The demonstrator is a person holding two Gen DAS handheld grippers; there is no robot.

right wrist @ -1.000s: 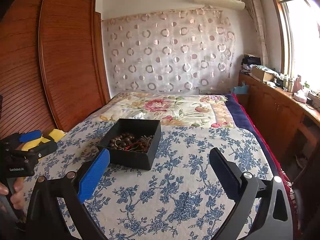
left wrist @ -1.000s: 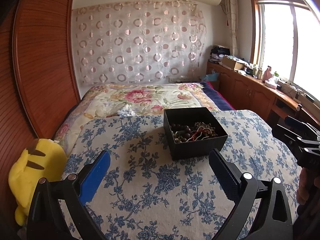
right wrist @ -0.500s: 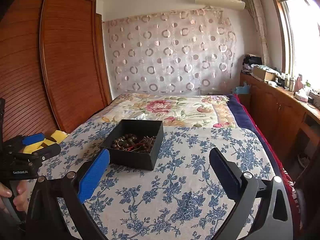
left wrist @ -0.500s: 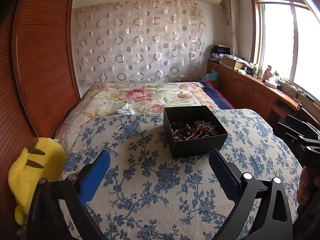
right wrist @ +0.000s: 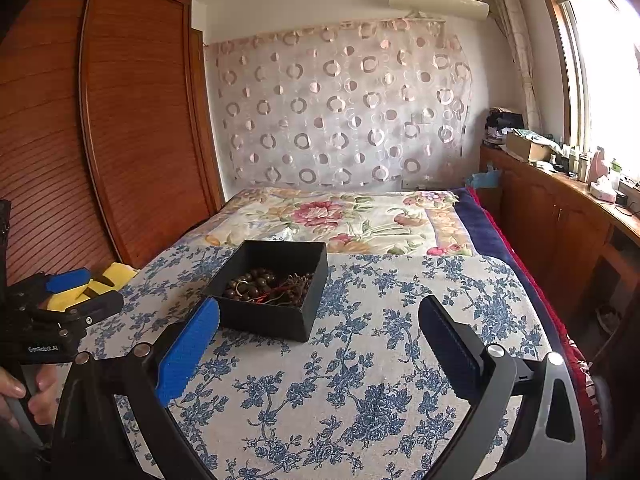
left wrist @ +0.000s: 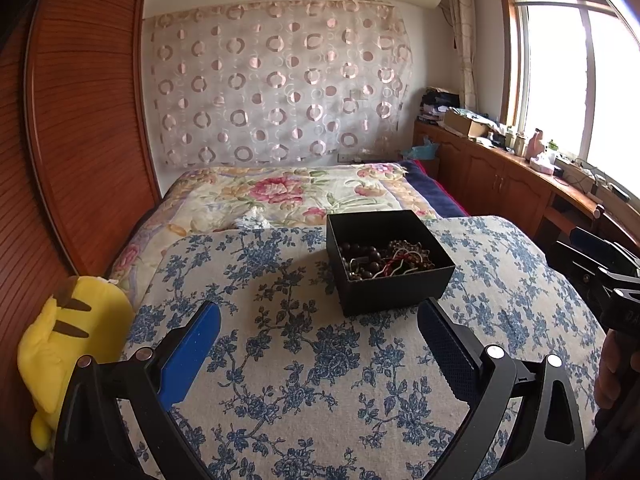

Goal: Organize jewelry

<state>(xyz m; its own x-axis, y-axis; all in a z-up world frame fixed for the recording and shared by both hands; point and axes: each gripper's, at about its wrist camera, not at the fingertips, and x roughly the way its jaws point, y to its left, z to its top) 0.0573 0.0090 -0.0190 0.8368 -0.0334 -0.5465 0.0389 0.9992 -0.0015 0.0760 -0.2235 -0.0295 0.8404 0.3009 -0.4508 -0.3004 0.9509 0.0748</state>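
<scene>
The black box (left wrist: 390,260) is the landmark: an open, lidless, square container resting on the blue-floral cloth (left wrist: 304,360) that covers the near part of the bed. Inside the box lies the jewelry (left wrist: 384,258), a tangle of dark round beads, red cord and thin pale loops; it sits on the box floor, below the rim. The right wrist view shows the same contents (right wrist: 268,286) heaped toward the box's near wall.

The left gripper (left wrist: 318,342) is positioned on the near side of the box, above the cloth, with its jaws wide apart and nothing between them. The right-hand fingertip (left wrist: 430,314) appears just beside the box's near right corner; contact cannot be determined. The right gripper (right wrist: 318,336) is likewise on the near side of the box, jaws spread wide and holding nothing, with its blue left finger pad (right wrist: 188,352) overlapping the box's near left corner in view.

Beyond the box lies a flowered quilt (left wrist: 288,194). To the left of the box, at the cloth's edge against the wooden wardrobe (left wrist: 80,140), sits a yellow plush toy (left wrist: 68,344). To the right of the box, a wooden counter (left wrist: 520,176) runs under the window (left wrist: 572,80).
</scene>
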